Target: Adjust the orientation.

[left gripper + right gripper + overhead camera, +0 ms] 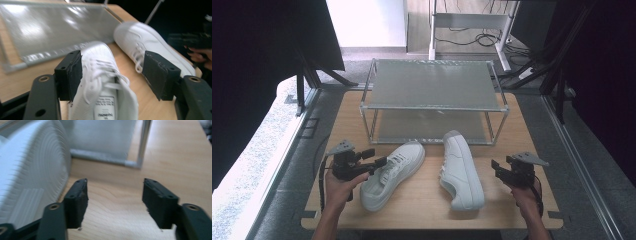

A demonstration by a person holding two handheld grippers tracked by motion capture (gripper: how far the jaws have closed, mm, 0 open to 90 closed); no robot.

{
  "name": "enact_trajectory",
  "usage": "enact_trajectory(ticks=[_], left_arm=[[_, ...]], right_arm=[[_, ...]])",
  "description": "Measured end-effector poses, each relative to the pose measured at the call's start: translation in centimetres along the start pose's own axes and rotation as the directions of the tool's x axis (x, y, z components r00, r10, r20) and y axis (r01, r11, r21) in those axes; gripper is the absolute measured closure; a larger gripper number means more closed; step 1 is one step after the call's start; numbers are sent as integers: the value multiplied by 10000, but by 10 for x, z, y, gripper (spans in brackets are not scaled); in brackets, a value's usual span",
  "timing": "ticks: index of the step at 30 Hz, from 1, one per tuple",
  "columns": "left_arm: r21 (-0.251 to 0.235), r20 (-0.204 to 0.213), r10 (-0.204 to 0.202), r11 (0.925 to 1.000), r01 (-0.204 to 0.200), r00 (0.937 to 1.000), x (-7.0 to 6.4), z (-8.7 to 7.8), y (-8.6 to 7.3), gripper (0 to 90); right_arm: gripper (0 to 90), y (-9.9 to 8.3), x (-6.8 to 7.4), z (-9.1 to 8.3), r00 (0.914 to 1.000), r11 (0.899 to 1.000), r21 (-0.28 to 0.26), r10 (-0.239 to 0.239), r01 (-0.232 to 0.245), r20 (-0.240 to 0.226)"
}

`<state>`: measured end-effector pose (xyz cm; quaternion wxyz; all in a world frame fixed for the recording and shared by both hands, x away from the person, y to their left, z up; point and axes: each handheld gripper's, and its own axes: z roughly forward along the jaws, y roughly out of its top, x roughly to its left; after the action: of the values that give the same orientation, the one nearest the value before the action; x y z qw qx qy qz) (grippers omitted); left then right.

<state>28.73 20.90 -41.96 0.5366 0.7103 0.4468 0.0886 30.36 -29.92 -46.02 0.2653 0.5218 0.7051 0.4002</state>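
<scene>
- On the left side of the wooden table (512, 130), a person's left hand (338, 187) holds the left gripper (379, 162).
- In the left gripper view, its two black jaws stand wide apart, and they hold nothing.
- The left shoe (393, 172) lies between those jaws. One jaw sits right beside the shoe's side, and I cannot tell if it touches. The other jaw is well away from it.
- This white shoe stands upright on its sole. Its toe points toward the metal rack (432, 85) at the back of the table.
- In the middle of the table lies the right shoe (461, 167). It is tipped on its side, so its white ribbed sole faces the right gripper (495, 170).
- The two shoes are near each other but do not touch.
- The right shoe's toe reaches the bottom edge of the rack.
- On the right, the right hand (526, 194) holds the right gripper just beside that shoe.
- In the right gripper view, its jaws are apart too, with only bare wood between them. The shoe's sole is close by one jaw.
</scene>
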Motion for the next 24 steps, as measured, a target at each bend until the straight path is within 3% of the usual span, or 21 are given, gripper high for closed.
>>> enact_trajectory(ticks=[1,3,4,5,7,9,10,11,12,15,16,17,24], left_arm=[[-181,-125,-105,9998,103,9999,3,-3,0,322],[-212,-161,-156,9997,152,9997,5,-3,0,322],[-222,-250,-192,9996,187,9995,6,-4,-1,320],[-222,-250,-192,9996,187,9995,6,-4,-1,321],[-211,-342,-170,9996,163,9993,7,-4,-1,321],[-203,-313,-168,9997,161,9994,6,-4,-1,321],[-168,-314,-166,9997,160,9994,6,-3,-1,321],[-95,-376,-112,9999,109,9992,6,-2,-2,321],[-95,-376,-112,9999,109,9992,6,-2,-2,319],[-85,-528,27,10000,-32,9986,5,0,-3,319],[-67,-531,45,10000,-49,9986,5,2,-3,319],[-67,-531,45,10000,-49,9986,5,2,-3,319],[6,-641,51,10000,-50,9979,5,2,-4,319]], right_arm=[[507,4,7,-4,9992,9995,-268,-154,144,-379],[532,6,10,-5,9977,9993,-334,-198,177,-641],[589,10,19,-8,9934,9985,-407,-401,359,-1073],[589,10,19,-8,9934,9985,-407,-401,359,-1073],[691,14,34,-12,9813,9965,-556,-714,624,-1785],[718,16,39,-13,9768,9958,-614,-784,674,-1995],[740,17,44,-15,9707,9951,-633,-889,765,-2231],[776,20,55,-17,9586,9935,-662,-1070,926,-2640],[776,20,55,-17,9586,9935,-662,-1070,926,-2640],[821,21,72,-19,9381,9907,-594,-1352,1226,-3188],[845,21,82,-19,9220,9884,-530,-1516,1421,-3562],[845,21,82,-19,9220,9884,-530,-1516,1421,-3562],[867,11,112,-14,8776,9724,59,-2078,2331,-4321]])
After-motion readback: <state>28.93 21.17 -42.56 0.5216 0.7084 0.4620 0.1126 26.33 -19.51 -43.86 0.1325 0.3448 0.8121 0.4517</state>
